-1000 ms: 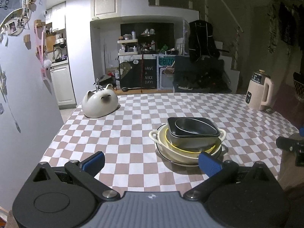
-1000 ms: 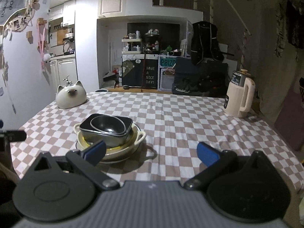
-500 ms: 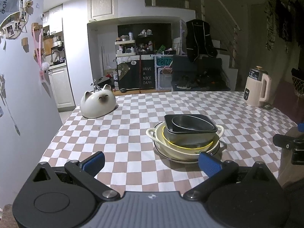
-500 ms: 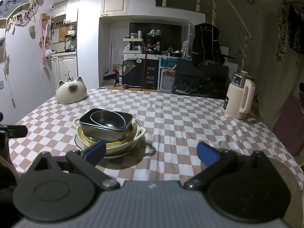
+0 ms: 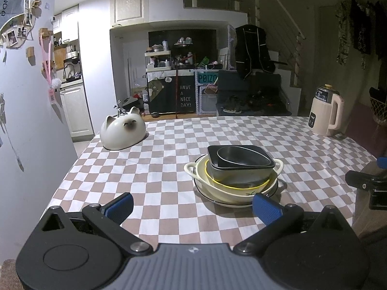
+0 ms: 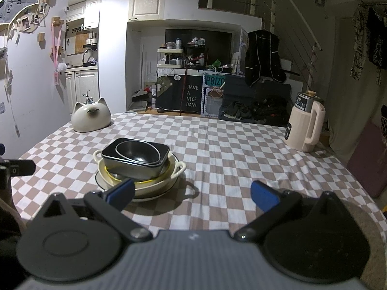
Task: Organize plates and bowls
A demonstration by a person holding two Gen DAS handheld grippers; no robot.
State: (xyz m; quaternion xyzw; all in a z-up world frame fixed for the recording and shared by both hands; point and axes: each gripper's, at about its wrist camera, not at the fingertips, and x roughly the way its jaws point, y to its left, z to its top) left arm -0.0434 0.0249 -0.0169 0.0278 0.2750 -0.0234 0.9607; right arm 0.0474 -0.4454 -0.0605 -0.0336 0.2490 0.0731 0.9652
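Checked table (image 5: 169,149), nested bowls (image 5: 235,169) toward its near edge, left gripper (image 5: 192,205) and right gripper (image 6: 192,194) both spread wide, empty

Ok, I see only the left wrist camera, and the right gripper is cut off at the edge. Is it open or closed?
Observer: Open. The right gripper has its fingers wide apart, with nothing between them.
Operator: And the small dark bowl on top of the stack, is something inside it?
Observer: No. The right wrist camera looks down into it, and its bottom is bare.
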